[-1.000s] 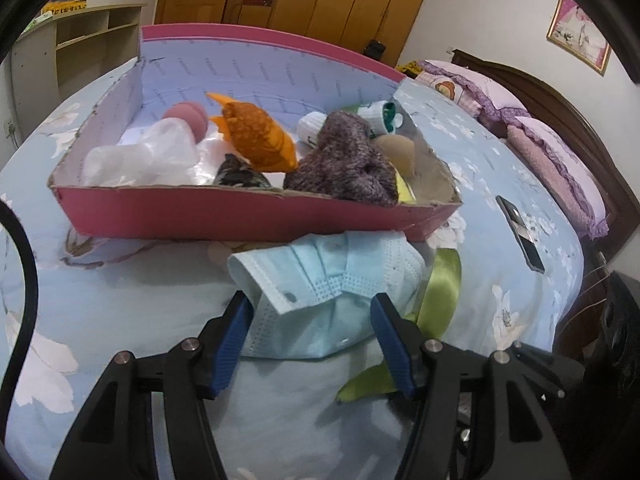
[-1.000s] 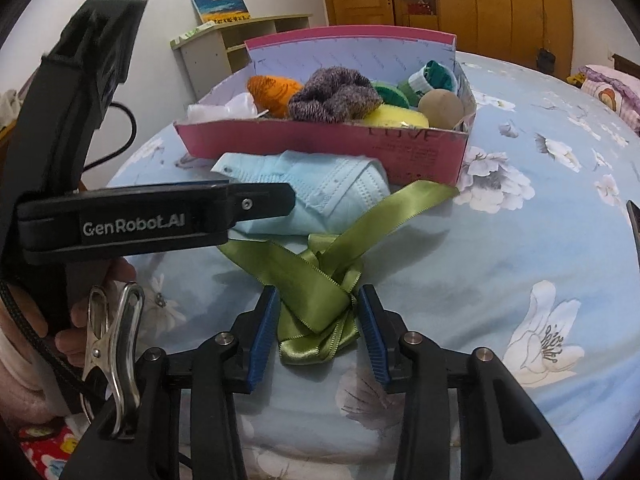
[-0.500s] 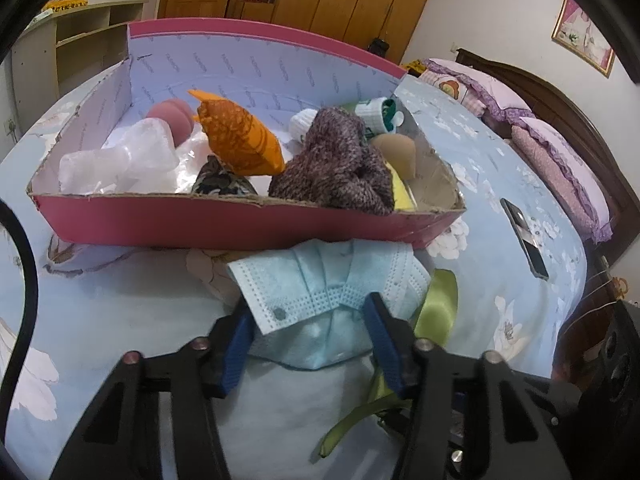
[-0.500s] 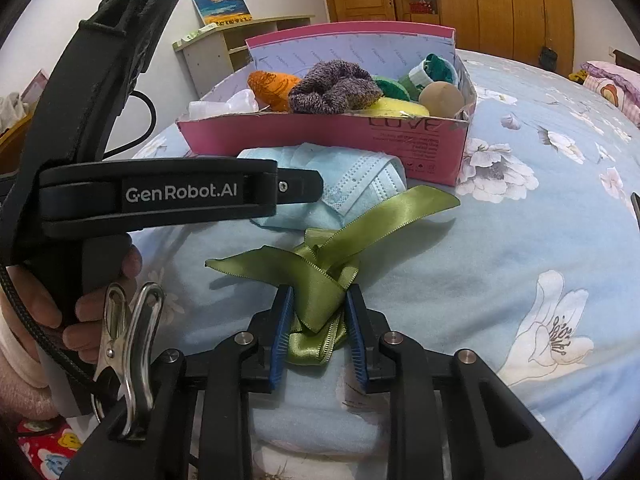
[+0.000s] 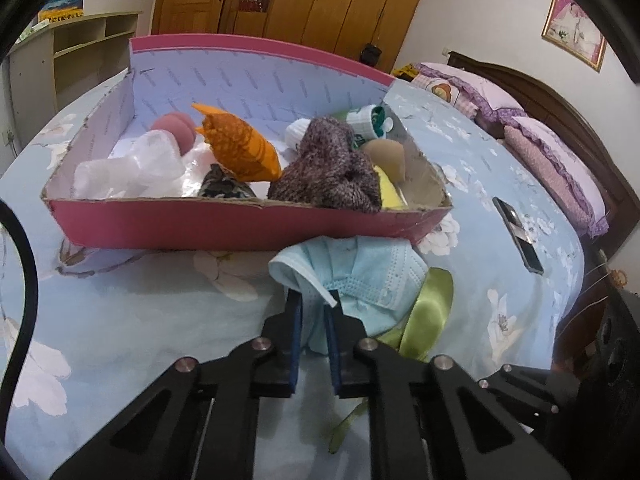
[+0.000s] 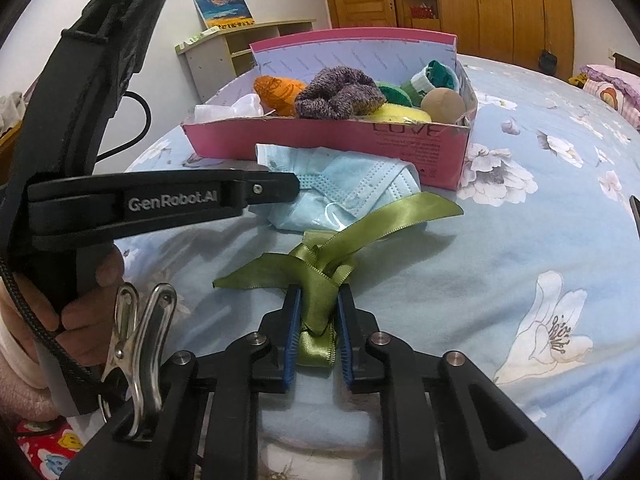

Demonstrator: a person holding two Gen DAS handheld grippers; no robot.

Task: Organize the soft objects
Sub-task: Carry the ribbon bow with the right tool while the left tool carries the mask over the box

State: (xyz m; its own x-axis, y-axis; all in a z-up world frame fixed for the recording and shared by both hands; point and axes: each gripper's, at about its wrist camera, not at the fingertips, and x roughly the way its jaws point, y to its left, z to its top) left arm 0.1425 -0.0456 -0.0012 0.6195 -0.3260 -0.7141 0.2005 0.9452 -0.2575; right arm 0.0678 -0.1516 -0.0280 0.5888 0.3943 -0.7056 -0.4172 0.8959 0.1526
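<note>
A light blue face mask (image 5: 360, 276) lies on the bedspread in front of a pink cardboard box (image 5: 224, 224). My left gripper (image 5: 314, 304) is shut on the mask's near edge. A green satin ribbon (image 6: 340, 248) lies beside the mask. My right gripper (image 6: 318, 300) is shut on the ribbon's knot. The mask (image 6: 352, 188) and the box (image 6: 360, 136) also show in the right wrist view, with the left gripper's body at the left. The box holds several soft things, among them an orange knit toy (image 5: 240, 148) and a purple knit piece (image 5: 328, 168).
A blue floral bedspread (image 5: 120, 320) covers the bed. A phone (image 5: 518, 232) lies on it to the right of the box. Pillows (image 5: 552, 160) and a dark headboard stand at far right. A low shelf (image 6: 236, 48) stands behind the box.
Both grippers have closed: the left one on the face mask's edge, the right one on the green ribbon. The mask is bunched up between the left fingers.
</note>
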